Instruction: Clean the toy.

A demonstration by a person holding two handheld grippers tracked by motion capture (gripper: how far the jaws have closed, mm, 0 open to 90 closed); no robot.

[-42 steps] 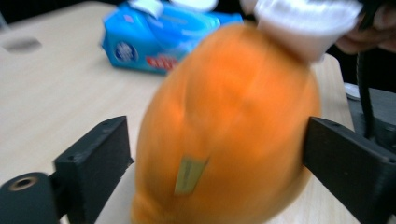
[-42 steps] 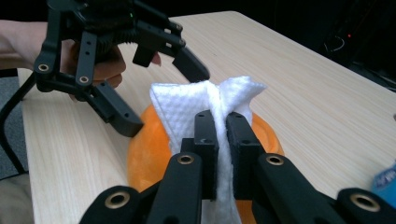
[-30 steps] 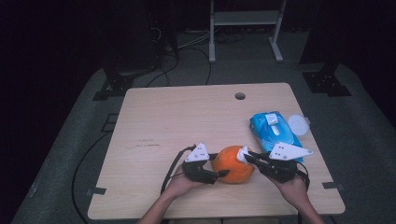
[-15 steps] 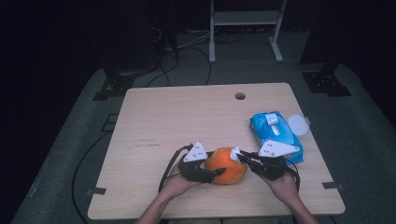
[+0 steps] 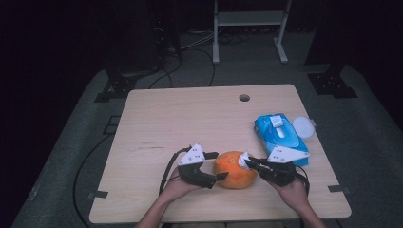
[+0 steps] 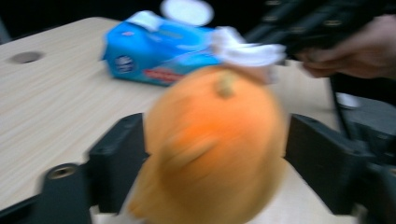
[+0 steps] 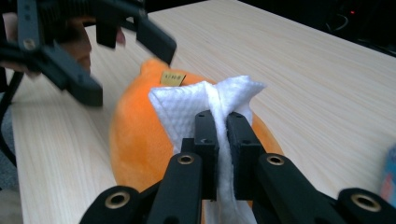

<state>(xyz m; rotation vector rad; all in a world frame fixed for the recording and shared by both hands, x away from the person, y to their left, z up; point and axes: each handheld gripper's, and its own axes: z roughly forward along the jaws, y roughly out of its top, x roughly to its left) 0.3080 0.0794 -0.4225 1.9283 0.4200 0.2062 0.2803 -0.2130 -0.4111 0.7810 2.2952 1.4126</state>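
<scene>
Since the earlier frames the right gripper (image 5: 249, 163) has shifted leftward, closing on the orange toy fruit (image 5: 234, 175), and its white wipe (image 5: 244, 159) now rests against the fruit's upper right side; the fruit itself has barely moved.

The fruit sits on the wooden table (image 5: 190, 118) near the front edge, roughly at 6 o'clock from the table's middle. In the left gripper view the fruit (image 6: 215, 144) is blurred, with a small stem on top.

Left gripper (image 5: 215, 166): at 9 o'clock of the fruit, jaws spread wide, one on each side of the fruit. Whether they touch it I cannot tell; the view is blurred.

Right gripper (image 7: 222, 122): at 3 o'clock of the fruit, jaws narrow, pinching the folded wipe (image 7: 210, 105) between them. The wipe's free end stands up past the jaw tips and lies on the fruit (image 7: 140, 135), just beside a small tag on its top.

A blue pack of wipes (image 5: 279, 135) lies at about 2 o'clock from the fruit, near the right edge. A white round lid (image 5: 303, 127) sits just beside the pack at its 3 o'clock. A round hole (image 5: 244, 98) in the table is near the far edge, at 12 o'clock from the fruit.
</scene>
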